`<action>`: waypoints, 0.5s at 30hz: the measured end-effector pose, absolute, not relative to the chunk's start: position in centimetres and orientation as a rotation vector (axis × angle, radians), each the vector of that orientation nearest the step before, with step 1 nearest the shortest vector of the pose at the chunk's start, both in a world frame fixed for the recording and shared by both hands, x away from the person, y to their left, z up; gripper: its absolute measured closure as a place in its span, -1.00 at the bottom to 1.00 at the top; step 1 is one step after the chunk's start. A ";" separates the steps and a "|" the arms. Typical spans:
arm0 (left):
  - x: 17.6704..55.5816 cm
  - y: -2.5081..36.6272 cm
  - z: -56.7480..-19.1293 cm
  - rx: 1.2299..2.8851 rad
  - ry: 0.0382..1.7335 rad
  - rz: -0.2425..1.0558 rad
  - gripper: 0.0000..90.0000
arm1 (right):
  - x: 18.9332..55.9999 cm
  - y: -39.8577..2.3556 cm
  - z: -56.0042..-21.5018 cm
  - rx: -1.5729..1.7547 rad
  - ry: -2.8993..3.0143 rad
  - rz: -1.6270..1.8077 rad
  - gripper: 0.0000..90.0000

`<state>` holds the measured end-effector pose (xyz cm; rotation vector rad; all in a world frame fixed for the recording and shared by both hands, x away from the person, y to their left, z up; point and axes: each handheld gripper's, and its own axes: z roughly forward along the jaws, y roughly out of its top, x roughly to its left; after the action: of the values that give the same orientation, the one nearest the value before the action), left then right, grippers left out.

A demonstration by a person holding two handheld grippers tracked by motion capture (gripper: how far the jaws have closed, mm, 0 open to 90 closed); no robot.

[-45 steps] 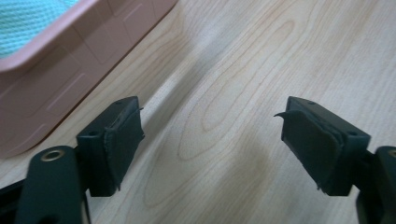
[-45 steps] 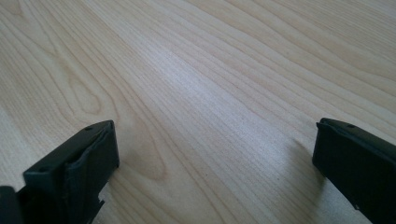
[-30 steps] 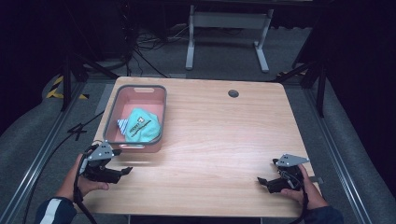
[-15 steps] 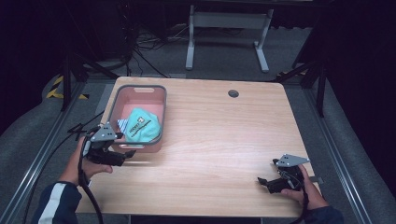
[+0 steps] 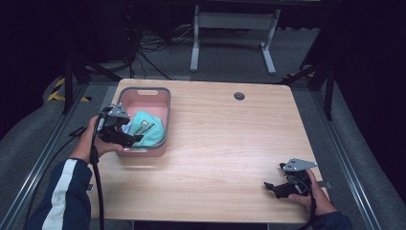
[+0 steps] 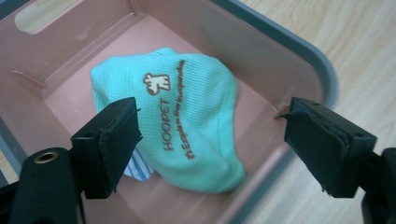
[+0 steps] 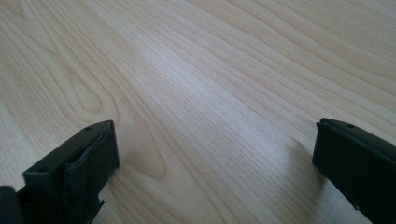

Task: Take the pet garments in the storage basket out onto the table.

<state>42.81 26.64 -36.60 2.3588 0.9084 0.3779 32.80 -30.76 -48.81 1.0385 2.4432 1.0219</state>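
Mint-green knit cloth [image 6: 177, 126] with brown "HOOPET" lettering lies bunched in the pink plastic basin with a grey rim [image 5: 163, 98], which stands near the far left corner of the pale wooden worktop [image 5: 230, 139]. Since a second ago the left gripper [image 5: 130, 139] has travelled from the worktop's near left edge up over the basin's near rim. It now hangs above the cloth, jaws spread wide apart, tilted down into the basin. The right gripper [image 5: 271, 185] has stayed by the near right corner, low over bare wood, its jaws also wide apart.
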 end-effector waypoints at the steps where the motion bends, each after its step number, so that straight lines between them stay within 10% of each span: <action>1: 43.4 26.5 -36.7 2.372 0.903 0.383 -0.65 | 32.8 -30.8 -48.8 1.039 2.443 1.022 -0.99; 15: 50.2 24.8 -39.7 2.513 1.117 0.292 -0.64 | 32.8 -30.8 -48.8 1.035 2.445 1.023 -0.99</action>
<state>50.18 24.78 -39.66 2.5132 1.1175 0.2925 32.81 -30.79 -48.82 1.0346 2.4451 1.0228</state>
